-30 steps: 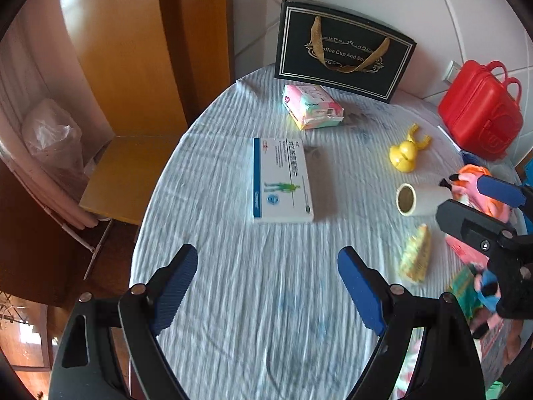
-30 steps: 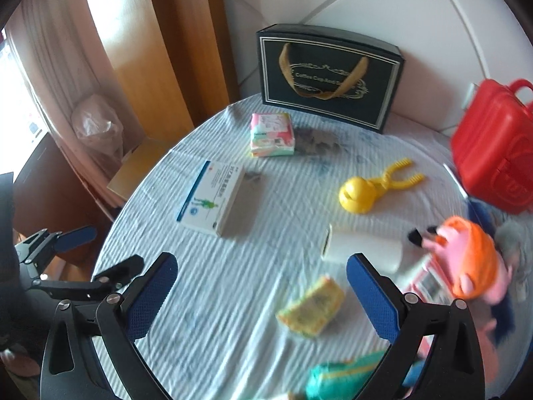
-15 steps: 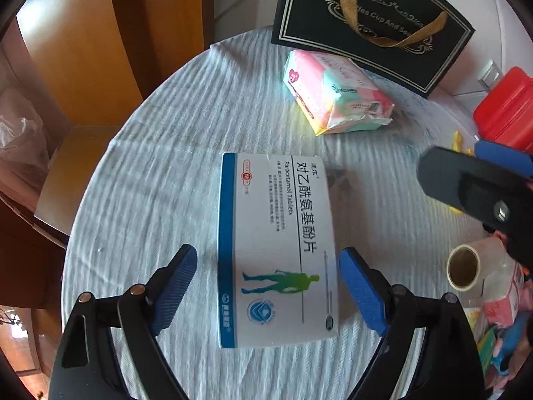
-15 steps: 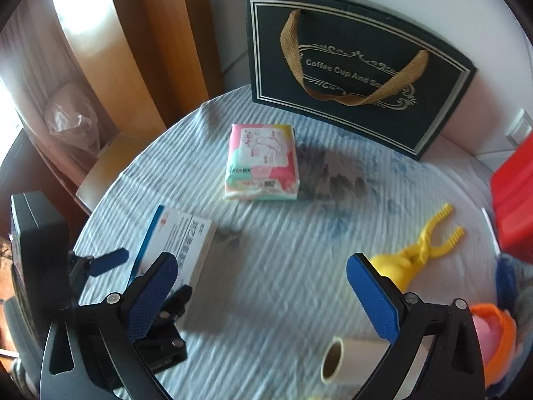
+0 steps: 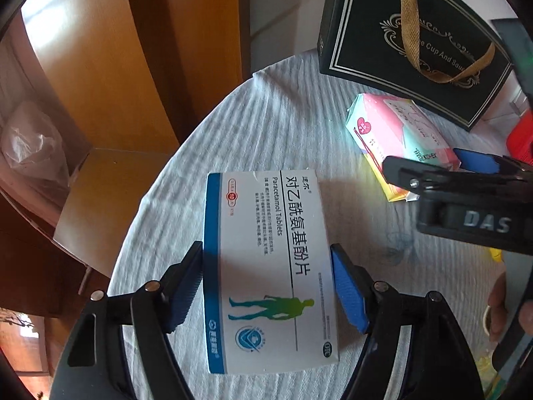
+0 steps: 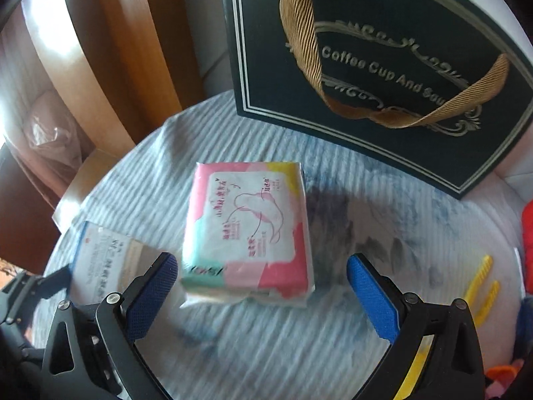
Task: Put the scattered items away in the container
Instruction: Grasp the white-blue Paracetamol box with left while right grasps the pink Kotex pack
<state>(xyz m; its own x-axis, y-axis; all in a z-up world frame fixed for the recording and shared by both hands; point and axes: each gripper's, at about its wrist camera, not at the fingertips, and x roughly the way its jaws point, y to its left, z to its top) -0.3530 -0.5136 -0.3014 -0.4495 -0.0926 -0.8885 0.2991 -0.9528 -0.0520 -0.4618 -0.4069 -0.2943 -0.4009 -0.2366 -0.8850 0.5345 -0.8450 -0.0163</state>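
While the left tongs are closing, the white and blue pill box lies flat on the tabletop right between their two blue pads. The pads sit just beside the long sides of the box, and I cannot tell if they press on it yet. To do this step well, the squeeze should land on both long sides at once, so the box does not spin or slide away. A soft, even squeeze is best, because a thin card box can bend.

The right tongs are wide, with nothing held. The pink soft pack lies between their pads and a little past the tips, with a gap on each side. They should come lower and sit even around the pack before they shut.

Behind both things stands the black bag with the gold strap, which looks like the container. Each thing should be lifted clear before it goes over the top edge of the bag.
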